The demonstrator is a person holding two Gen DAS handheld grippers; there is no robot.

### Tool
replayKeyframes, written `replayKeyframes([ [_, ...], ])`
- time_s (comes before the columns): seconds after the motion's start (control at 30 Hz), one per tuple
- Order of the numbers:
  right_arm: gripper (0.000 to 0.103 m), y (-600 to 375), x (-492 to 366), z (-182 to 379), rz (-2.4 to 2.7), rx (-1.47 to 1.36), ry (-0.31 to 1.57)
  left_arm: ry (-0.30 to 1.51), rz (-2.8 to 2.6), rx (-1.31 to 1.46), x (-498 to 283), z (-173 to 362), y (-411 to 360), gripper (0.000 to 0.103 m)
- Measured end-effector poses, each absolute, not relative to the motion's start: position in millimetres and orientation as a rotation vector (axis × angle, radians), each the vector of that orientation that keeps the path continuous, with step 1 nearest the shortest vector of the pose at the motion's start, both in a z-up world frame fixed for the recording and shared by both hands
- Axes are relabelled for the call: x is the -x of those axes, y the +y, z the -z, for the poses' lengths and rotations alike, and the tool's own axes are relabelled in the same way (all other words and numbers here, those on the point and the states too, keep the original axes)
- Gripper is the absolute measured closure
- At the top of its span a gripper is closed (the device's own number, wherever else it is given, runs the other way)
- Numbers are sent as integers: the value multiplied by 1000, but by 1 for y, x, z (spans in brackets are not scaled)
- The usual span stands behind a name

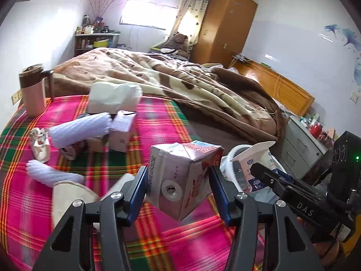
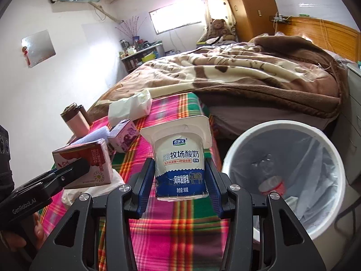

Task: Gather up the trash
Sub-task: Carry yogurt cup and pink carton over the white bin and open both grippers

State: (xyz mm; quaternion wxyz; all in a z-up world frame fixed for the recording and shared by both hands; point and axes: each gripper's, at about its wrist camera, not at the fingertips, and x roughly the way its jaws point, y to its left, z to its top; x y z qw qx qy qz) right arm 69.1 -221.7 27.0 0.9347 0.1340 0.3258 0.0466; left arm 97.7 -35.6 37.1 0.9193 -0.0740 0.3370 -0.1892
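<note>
My left gripper (image 1: pixel 178 178) is shut on a red-and-white milk carton (image 1: pixel 182 176) and holds it tilted above the plaid bed sheet; the carton also shows in the right wrist view (image 2: pixel 90 164). My right gripper (image 2: pixel 180 178) is shut on a white-and-blue yogurt cup (image 2: pixel 180 160), upright, just left of the white trash bin (image 2: pixel 279 131). The bin has a clear liner and holds a plastic bottle (image 2: pixel 271 184). In the left wrist view the yogurt cup (image 1: pixel 255 160) and the right gripper (image 1: pixel 266 174) sit in front of the bin (image 1: pixel 232 155).
On the plaid sheet (image 1: pixel 158 126) lie a purple carton (image 1: pixel 121 131), a tissue pack (image 1: pixel 115 99), white ribbed socks (image 1: pixel 79 131), a small shoe (image 1: pixel 40 144) and a brown mug (image 1: pixel 32 90). A brown blanket (image 1: pixel 191 79) covers the far bed. A grey cabinet (image 1: pixel 302 140) stands beyond the bin.
</note>
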Motion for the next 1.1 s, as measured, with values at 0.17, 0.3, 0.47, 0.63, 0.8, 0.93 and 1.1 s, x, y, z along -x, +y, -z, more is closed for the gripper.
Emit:
replayKeyframes([
  [0.17,57,-245,-56,-29,-46,-286,652,687,430,124,-95,-39,-63,46],
  [0.3,57,-262,-49,-30,-1,-300,646,674,445,76,-92,-40,-86,46],
  [0.47,57,-285,-43,-26,53,-318,646,674,482,39,-92,-40,-116,46],
  [0.63,57,-303,-41,-21,95,-337,656,676,514,-3,-92,-38,-145,46],
  [0.8,57,-317,-42,-15,134,-348,674,704,570,-15,-95,-32,-169,46],
  [0.93,57,-327,-42,-8,159,-348,702,725,586,-38,-98,-26,-188,46],
  [1.1,57,-336,-44,2,179,-362,741,750,603,-46,-104,-18,-204,46],
])
